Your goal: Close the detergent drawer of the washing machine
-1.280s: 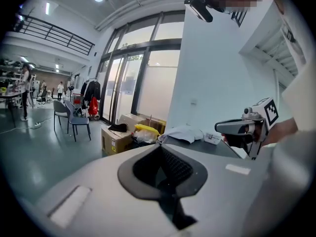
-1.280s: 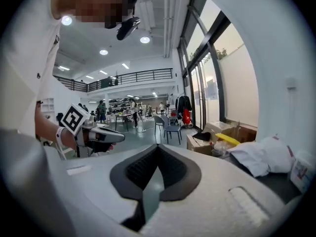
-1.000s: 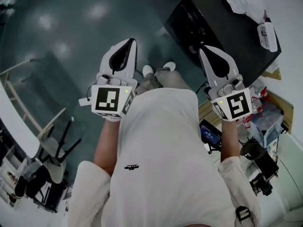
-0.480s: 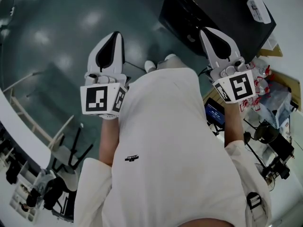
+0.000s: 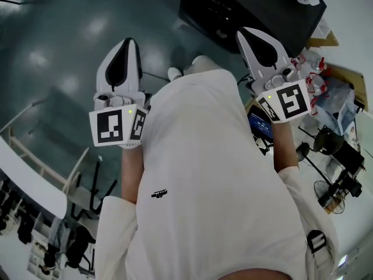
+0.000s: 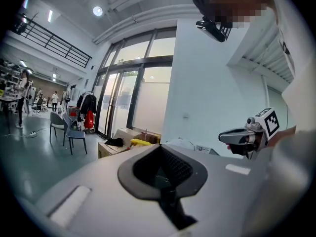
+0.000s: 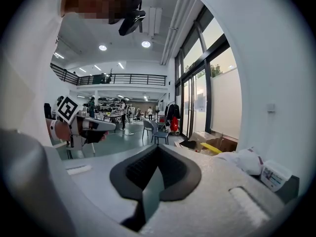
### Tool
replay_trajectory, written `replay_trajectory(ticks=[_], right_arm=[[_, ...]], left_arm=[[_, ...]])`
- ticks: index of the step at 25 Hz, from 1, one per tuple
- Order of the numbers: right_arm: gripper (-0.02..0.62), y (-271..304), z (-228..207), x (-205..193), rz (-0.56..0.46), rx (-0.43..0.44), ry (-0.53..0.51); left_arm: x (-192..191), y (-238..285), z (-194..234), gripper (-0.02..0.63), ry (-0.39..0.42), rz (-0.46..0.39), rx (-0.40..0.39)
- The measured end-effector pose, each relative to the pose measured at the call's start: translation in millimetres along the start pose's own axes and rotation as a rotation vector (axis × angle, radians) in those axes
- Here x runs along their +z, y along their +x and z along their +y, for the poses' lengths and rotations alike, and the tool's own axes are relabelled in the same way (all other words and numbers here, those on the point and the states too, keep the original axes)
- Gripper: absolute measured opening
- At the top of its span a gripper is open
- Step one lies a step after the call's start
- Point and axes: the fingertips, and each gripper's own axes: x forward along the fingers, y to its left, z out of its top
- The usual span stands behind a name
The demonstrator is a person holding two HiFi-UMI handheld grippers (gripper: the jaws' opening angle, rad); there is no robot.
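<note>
The detergent drawer cannot be made out in any view. A dark cabinet (image 5: 233, 7) stands near the right gripper (image 5: 255, 41), whose jaws are clenched and empty. The left gripper (image 5: 125, 56), also clenched and empty, hangs over the floor (image 5: 52, 45).

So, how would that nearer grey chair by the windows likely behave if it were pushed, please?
The grey chair looks stiff and probably light, given its thin legs. On the glossy floor it would likely slide; pushed high on the backrest, it might tip.
</note>
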Motion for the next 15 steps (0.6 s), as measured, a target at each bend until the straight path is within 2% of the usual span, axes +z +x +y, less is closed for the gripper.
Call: replay_trajectory(ticks=[15], right_arm=[[0.003, 14, -6, 8, -0.027, 0.013, 0.039]], left_arm=[[6, 12, -5, 0.018, 0.017, 0.025, -0.008]])
